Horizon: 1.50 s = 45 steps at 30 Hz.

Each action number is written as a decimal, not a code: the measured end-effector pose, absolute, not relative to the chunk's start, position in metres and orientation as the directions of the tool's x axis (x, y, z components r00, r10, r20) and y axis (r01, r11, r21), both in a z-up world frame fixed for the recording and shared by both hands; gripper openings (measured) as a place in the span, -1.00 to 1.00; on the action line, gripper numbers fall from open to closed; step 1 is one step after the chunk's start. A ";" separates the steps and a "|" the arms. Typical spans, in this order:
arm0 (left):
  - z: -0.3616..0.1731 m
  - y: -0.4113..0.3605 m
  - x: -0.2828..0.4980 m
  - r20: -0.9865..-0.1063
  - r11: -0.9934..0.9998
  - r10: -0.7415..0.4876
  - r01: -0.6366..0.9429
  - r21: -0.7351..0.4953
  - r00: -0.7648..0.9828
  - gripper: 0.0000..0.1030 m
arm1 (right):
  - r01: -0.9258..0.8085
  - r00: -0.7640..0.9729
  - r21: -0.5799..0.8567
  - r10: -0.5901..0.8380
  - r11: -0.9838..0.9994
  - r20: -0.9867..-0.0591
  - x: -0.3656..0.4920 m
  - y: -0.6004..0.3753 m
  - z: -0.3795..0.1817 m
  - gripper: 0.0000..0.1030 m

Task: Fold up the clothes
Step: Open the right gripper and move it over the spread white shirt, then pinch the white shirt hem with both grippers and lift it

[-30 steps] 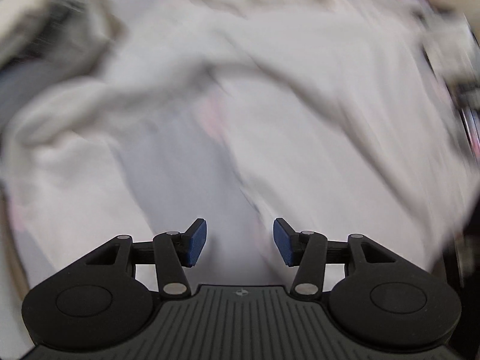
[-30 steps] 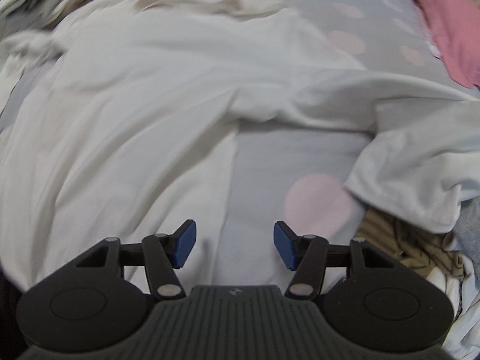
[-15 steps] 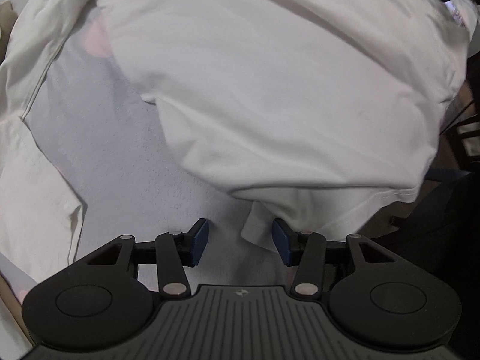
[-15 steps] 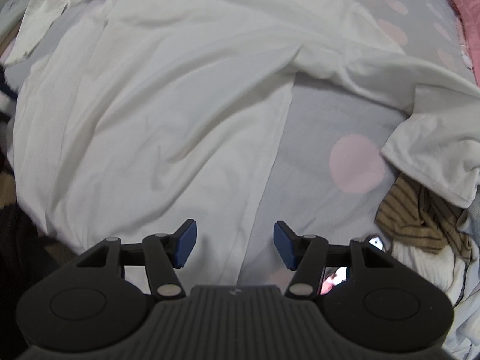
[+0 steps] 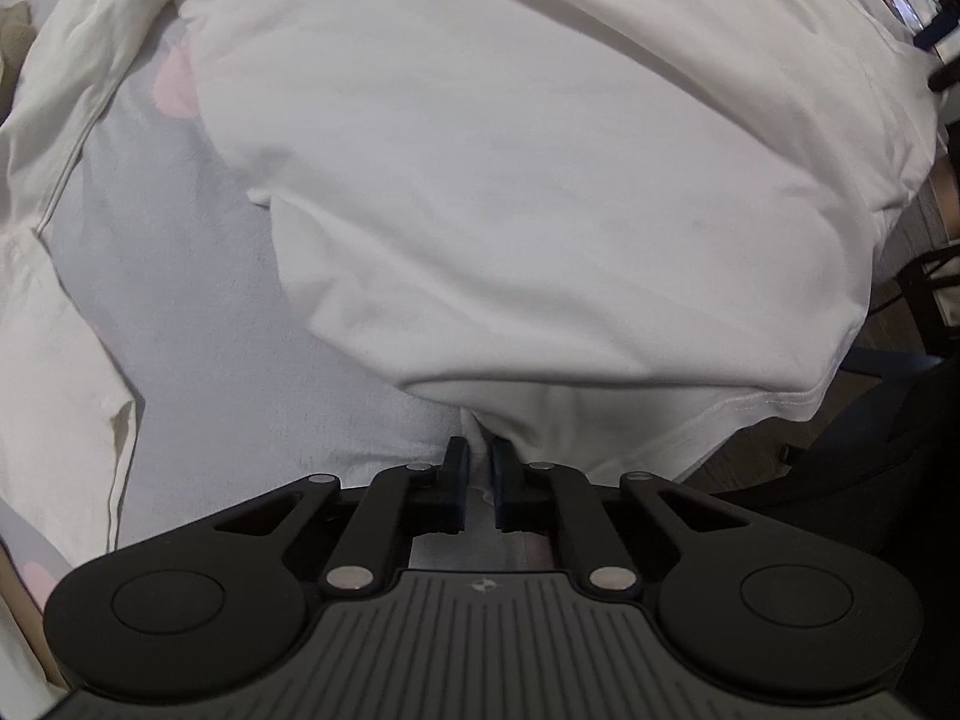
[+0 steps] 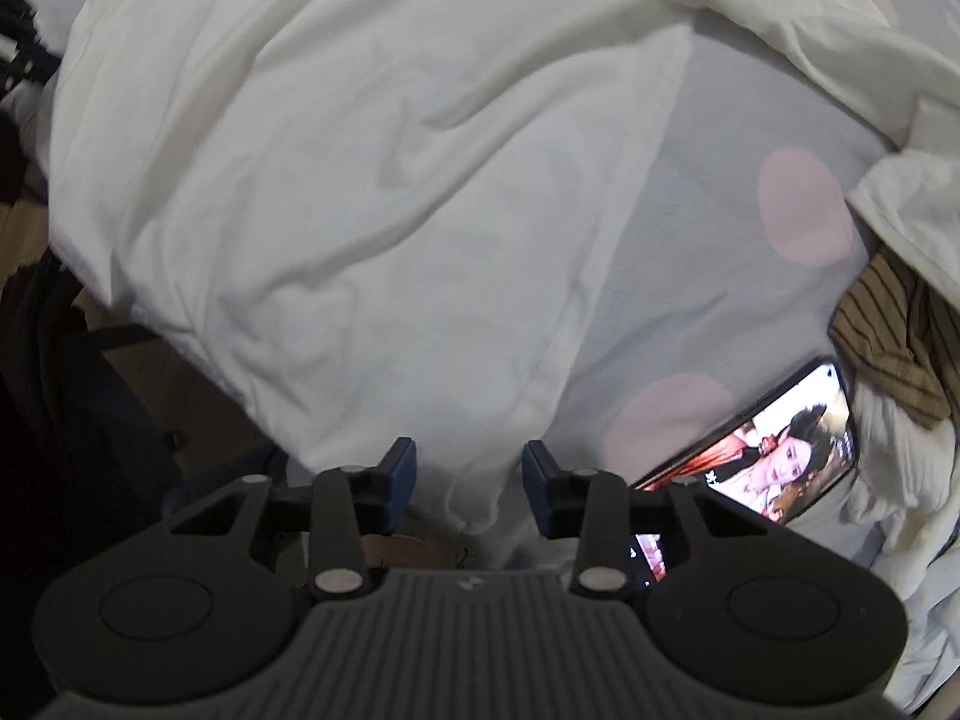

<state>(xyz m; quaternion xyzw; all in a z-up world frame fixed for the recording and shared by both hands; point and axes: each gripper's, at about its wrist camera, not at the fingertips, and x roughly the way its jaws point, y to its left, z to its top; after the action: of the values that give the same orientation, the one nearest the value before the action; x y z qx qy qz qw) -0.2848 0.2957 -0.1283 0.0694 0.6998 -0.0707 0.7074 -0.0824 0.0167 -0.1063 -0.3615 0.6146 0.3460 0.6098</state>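
Observation:
A white shirt lies spread over a grey bedsheet with pink dots. In the left wrist view my left gripper points down at the shirt's near hem corner. Its jaws are closing and stand almost together, with a fold of the hem pinched between the blue pads. In the right wrist view the same shirt fills the middle. My right gripper hangs over its other near corner, jaws closing. The white fabric sits between the pads, which stand apart from it.
A lit phone lies on the sheet just right of the right gripper. A brown striped garment and other white clothes are heaped beyond it. Another white garment lies at the left. The bed edge and dark floor are on the right.
My left jaws have gone from wide apart to pinching the hem corner. The right gripper has slid toward the shirt's near corner, its jaws have narrowed, and the phone has come into view.

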 end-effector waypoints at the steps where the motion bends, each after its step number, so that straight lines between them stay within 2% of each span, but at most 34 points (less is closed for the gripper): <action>1: -0.129 0.294 -0.287 -1.000 0.981 0.000 0.196 0.003 0.012 -0.89 | -0.872 0.018 -0.026 -0.021 0.489 -1.000 -0.084 0.018 -0.104 -0.19; 3: -0.129 0.291 -0.291 -1.000 0.981 0.007 0.192 0.010 0.015 -0.89 | -0.875 0.029 -0.027 -0.003 0.484 -1.000 -0.087 0.019 -0.097 -0.22; 5: -0.130 0.289 -0.295 -1.000 0.982 0.013 0.189 0.016 0.017 -0.89 | -0.877 0.011 -0.006 0.007 0.481 -1.000 -0.090 0.019 -0.094 -0.45; 12: -0.135 0.278 -0.305 -1.000 0.982 0.030 0.187 0.030 0.005 -0.89 | -0.862 -0.016 -0.031 -0.089 0.506 -0.996 -0.086 0.013 -0.115 -0.59; 15: -0.137 0.275 -0.311 -1.000 0.984 0.028 0.178 0.028 0.003 -0.89 | -0.848 -0.028 -0.042 -0.123 0.529 -0.992 -0.079 0.011 -0.126 -0.77; 16: -0.137 0.274 -0.313 -1.000 0.984 0.029 0.173 0.029 0.003 -0.89 | -0.848 -0.030 -0.041 -0.125 0.529 -0.992 -0.078 0.011 -0.128 -0.91; 20: -0.135 0.269 -0.323 -1.000 0.987 0.028 0.156 0.028 0.005 -0.95 | -0.856 -0.021 -0.047 -0.124 0.516 -0.992 -0.078 0.013 -0.122 -1.00; 24: -0.117 0.271 -0.335 -1.000 0.995 -0.020 0.098 -0.020 0.002 -0.98 | -0.858 -0.016 -0.041 -0.107 0.512 -0.994 -0.075 0.016 -0.100 -1.00; 28: -0.076 0.272 -0.356 -0.995 0.996 -0.079 0.049 -0.076 0.054 -0.98 | -0.852 -0.002 -0.044 -0.088 0.522 -0.996 -0.069 0.017 -0.064 -1.00; 29: -0.067 0.279 -0.340 -0.994 0.995 -0.089 0.041 -0.086 0.067 -0.98 | -0.849 0.007 -0.050 -0.084 0.525 -0.996 -0.069 0.020 -0.056 -1.00; 30: -0.058 0.287 -0.324 -0.992 0.995 -0.098 0.033 -0.096 0.079 -0.98 | -0.846 0.006 -0.049 -0.083 0.530 -0.997 -0.069 0.021 -0.051 -0.98; 31: -0.050 0.295 -0.309 -0.990 0.994 -0.108 0.024 -0.107 0.090 -0.98 | -0.842 -0.014 -0.035 -0.087 0.538 -0.996 -0.068 0.020 -0.051 -0.86; 33: -0.047 0.296 -0.306 -0.986 0.990 -0.139 -0.007 -0.140 0.089 -0.98 | -0.831 -0.038 -0.032 -0.113 0.556 -0.993 -0.068 0.021 -0.065 -0.74; 34: -0.045 0.297 -0.313 -0.986 0.990 -0.141 -0.015 -0.143 0.091 -0.98 | -0.824 -0.046 -0.037 -0.131 0.565 -0.990 -0.069 0.022 -0.076 -0.60; 38: -0.036 0.304 -0.326 -0.987 0.992 -0.114 -0.046 -0.120 0.109 -0.98 | -0.798 -0.061 -0.063 -0.185 0.599 -0.981 -0.078 0.027 -0.117 -0.53; 41: -0.033 0.313 -0.332 -0.987 0.991 -0.114 -0.063 -0.122 0.114 -0.98 | -0.776 -0.075 -0.079 -0.216 0.626 -0.974 -0.077 0.025 -0.131 -0.35; 45: -0.033 0.315 -0.329 -0.987 0.991 -0.109 -0.058 -0.117 0.114 -0.98 | -0.760 -0.052 -0.117 -0.239 0.639 -0.970 -0.076 0.020 -0.141 -0.42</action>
<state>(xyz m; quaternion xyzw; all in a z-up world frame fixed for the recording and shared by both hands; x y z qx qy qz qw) -0.3292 0.3148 -0.0335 -0.0630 0.6654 -0.0171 0.7436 -0.0760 0.0205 -0.1410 -0.3620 0.6904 0.2226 0.5855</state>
